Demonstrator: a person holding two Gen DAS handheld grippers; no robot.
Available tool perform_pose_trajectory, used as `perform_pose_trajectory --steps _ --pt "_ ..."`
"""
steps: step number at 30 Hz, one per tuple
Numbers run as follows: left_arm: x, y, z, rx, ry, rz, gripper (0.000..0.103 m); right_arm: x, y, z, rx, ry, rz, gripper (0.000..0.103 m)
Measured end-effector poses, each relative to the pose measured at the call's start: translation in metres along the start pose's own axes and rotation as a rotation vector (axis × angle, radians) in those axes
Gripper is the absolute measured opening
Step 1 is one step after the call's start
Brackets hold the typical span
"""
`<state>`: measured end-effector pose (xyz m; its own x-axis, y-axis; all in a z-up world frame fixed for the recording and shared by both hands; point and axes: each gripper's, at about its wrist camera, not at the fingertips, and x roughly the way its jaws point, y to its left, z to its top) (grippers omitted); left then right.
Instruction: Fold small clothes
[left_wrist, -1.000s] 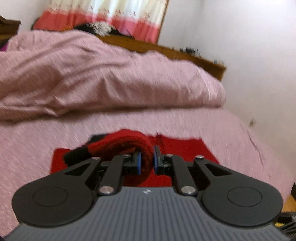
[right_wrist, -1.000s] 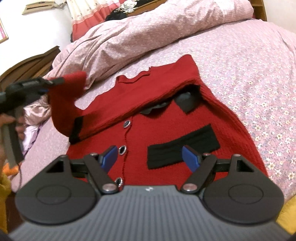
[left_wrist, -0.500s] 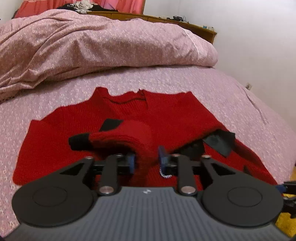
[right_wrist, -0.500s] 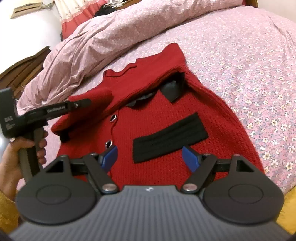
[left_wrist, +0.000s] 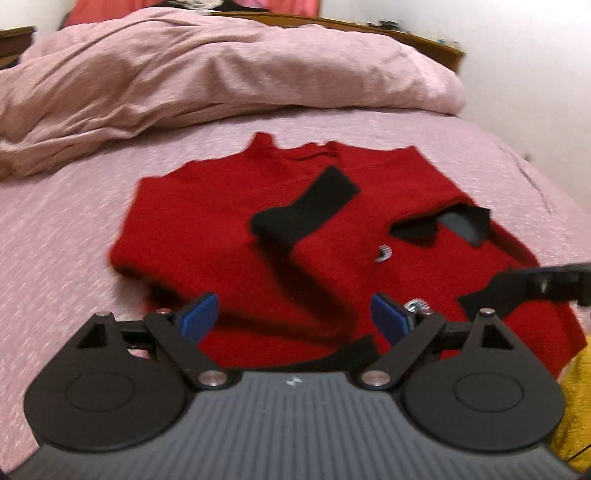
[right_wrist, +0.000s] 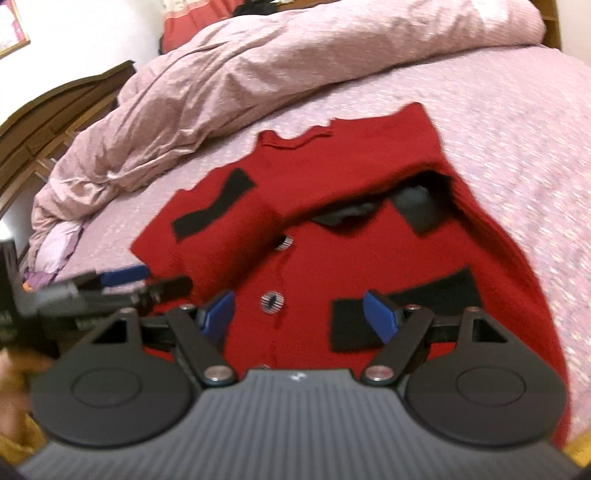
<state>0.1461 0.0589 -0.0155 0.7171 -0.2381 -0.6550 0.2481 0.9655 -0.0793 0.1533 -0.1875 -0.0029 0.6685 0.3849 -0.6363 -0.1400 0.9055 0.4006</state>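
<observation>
Left wrist view: left hand-held gripper (left_wrist: 291, 319) spread wide, jaws just opening, nothing pinched; the red cardigan (left_wrist: 207, 229) lies on the bed (left_wrist: 55, 240) in front of it, one black-cuffed sleeve (left_wrist: 306, 206) folded across the cardigan's chest.
Right wrist view: right hand-held gripper (right_wrist: 299, 314) spread and empty, just above the cardigan's black pocket band (right_wrist: 424, 306); pink duvet (right_wrist: 258, 74) bunched beyond the cardigan's collar.

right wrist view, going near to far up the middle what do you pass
right hand-held gripper → striped button on the red cardigan → second button → cardigan neckline → pink bedsheet → rumpled pink duvet
</observation>
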Motion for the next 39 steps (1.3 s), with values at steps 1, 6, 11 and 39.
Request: perform_pose_trajectory --steps 1,6,11,39 --pt "-0.003 0.004 -0.004 -0.012 -0.004 0.015 0.092 0.004 0.005 0.002 0.0 0.006 0.009 0.078" --pt "-0.013 0.028 -0.018 -0.101 -0.003 0.081 0.092 0.024 0.029 0.016 0.013 0.007 0.033 0.078" --pt "-0.008 0.044 -0.029 -0.196 0.013 0.129 0.093 0.06 0.07 0.029 -0.083 0.022 0.02 0.078" --pt "0.006 0.063 -0.036 -0.272 0.04 0.135 0.093 0.027 -0.023 0.001 0.118 0.031 -0.117 0.078"
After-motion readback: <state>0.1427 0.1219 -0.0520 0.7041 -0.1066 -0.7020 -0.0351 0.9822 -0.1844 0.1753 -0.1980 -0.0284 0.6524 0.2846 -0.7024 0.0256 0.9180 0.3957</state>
